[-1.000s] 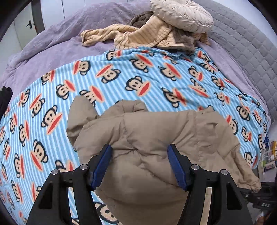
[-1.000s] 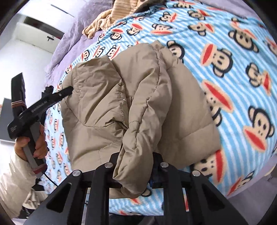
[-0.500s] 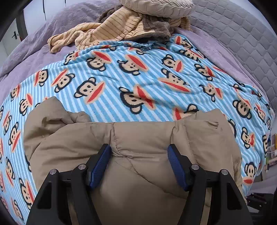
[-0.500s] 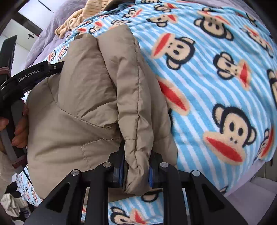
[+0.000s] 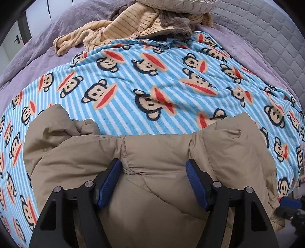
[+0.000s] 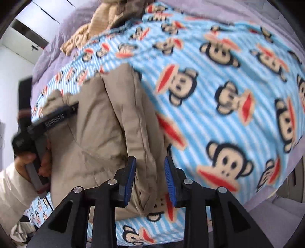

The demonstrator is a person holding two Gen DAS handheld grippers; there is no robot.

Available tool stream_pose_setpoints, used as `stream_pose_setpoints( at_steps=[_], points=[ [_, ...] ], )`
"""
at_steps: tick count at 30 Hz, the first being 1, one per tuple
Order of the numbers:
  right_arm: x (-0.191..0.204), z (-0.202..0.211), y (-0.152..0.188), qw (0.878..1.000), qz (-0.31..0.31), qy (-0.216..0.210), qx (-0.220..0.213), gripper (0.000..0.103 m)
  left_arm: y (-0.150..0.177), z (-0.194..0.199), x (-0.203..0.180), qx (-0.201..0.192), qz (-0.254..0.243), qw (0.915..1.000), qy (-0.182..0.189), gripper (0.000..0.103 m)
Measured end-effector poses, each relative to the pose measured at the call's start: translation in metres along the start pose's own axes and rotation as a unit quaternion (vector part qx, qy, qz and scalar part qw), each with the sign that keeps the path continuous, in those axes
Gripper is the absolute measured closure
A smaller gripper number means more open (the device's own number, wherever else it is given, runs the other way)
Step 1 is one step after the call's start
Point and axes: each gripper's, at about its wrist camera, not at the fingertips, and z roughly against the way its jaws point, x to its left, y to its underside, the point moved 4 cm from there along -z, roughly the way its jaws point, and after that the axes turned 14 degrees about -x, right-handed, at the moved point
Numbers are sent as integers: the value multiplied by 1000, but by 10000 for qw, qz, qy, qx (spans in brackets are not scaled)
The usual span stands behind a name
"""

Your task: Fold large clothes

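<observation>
A tan padded jacket lies bundled on the blue striped monkey-print blanket near the bed's front edge. My left gripper stands open over the jacket's top, its blue pads wide apart on either side of a puffy panel. In the right wrist view the same jacket fills the left half. My right gripper is open, and a thick folded edge of the jacket sits loose between its blue pads. The left gripper's body and the hand holding it show at the far left.
A yellow striped towel and a beige cushion are piled at the head of the bed. Purple bedding and a grey quilted headboard surround the blanket. The bed's front edge drops off at the lower right.
My right gripper has opened and let go of the jacket's folded edge. Both grippers have come lower and closer to the jacket, which has settled onto the blanket.
</observation>
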Motion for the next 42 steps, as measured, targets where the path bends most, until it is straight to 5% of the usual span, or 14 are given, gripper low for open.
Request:
stream_pose_setpoints(
  at_steps=[5,13,21,28,31,36,42],
  points=[
    [23,-5,-28,9983,327,-445,-165,69,0,0,0,2,-8,10000,-21,31],
    [67,-70,-15,9922,955,-596,536,69,0,2,1,56,-101,9997,-197,31],
    [61,-93,-11,9895,834,-762,902,69,1,71,21,-67,393,9983,-429,31],
    [64,-103,-4,9889,795,-779,986,69,68,117,44,401,1280,9882,-741,31],
    [65,-103,3,9883,905,-743,982,69,100,115,47,526,1771,9795,-802,9],
    [74,-102,-2,9878,928,-668,1061,68,116,115,50,678,2259,9691,-725,9],
    [74,-75,-7,9926,589,-583,884,48,111,131,49,629,1859,9769,-844,9]
  ],
)
